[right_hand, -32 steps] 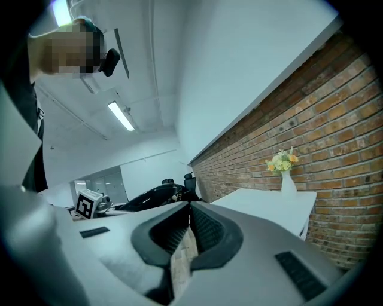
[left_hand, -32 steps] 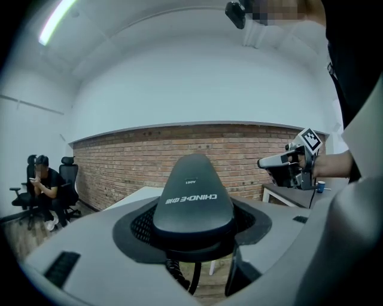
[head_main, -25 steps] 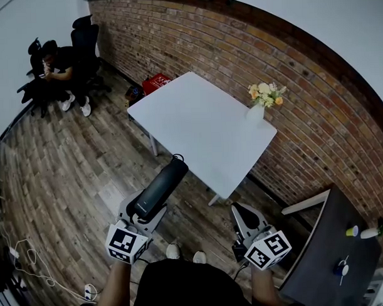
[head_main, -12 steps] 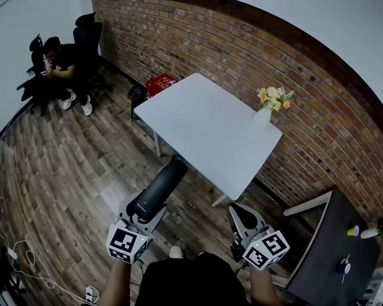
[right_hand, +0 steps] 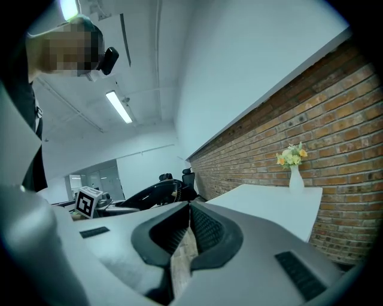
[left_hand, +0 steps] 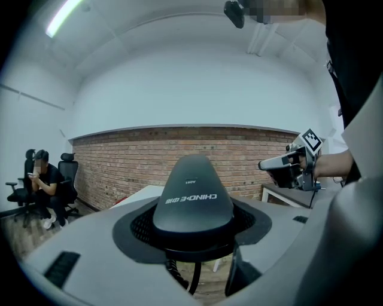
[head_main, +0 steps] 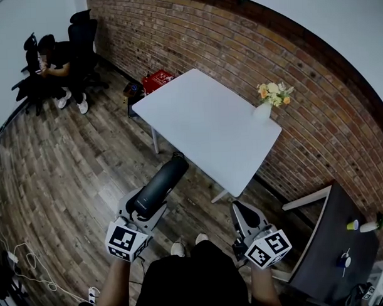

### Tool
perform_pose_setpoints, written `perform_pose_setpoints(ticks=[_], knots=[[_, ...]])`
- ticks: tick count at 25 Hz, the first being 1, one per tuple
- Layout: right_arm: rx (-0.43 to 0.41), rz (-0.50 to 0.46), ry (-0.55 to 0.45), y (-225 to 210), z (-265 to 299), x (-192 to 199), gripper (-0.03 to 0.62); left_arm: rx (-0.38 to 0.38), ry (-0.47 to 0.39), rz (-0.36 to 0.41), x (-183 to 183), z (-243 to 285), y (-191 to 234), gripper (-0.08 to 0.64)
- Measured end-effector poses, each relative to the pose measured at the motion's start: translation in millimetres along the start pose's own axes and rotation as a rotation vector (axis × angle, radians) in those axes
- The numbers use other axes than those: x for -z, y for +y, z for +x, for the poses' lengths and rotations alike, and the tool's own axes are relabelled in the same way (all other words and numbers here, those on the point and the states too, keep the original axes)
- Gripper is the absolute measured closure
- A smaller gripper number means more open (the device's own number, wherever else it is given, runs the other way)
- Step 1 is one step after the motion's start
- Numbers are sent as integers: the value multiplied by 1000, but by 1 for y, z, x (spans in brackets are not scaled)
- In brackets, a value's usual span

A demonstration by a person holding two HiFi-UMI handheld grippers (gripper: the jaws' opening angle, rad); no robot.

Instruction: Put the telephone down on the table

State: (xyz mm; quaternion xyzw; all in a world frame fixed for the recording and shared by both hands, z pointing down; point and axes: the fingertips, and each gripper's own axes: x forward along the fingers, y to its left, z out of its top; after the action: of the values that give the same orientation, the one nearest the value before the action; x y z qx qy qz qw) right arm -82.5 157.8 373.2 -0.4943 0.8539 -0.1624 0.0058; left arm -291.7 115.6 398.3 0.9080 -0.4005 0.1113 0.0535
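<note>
Clamping the phone in your L gripper over the floor; R gripper jaws together, empty; table ahead.

Two grippers: left gripper, right gripper. One black telephone handset. One white table at 12 o'clock, one flower vase. One seated person, two office chairs at 10 o'clock. One red crate. One dark desk at 4 o'clock.
</note>
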Motion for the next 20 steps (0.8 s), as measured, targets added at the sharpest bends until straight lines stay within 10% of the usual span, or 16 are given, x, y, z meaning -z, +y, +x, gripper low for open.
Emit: perform_pose_setpoints(ticks=[20], knots=[[15, 65, 29, -101, 66, -10, 569, 92, 76, 12, -8, 119, 16, 268]])
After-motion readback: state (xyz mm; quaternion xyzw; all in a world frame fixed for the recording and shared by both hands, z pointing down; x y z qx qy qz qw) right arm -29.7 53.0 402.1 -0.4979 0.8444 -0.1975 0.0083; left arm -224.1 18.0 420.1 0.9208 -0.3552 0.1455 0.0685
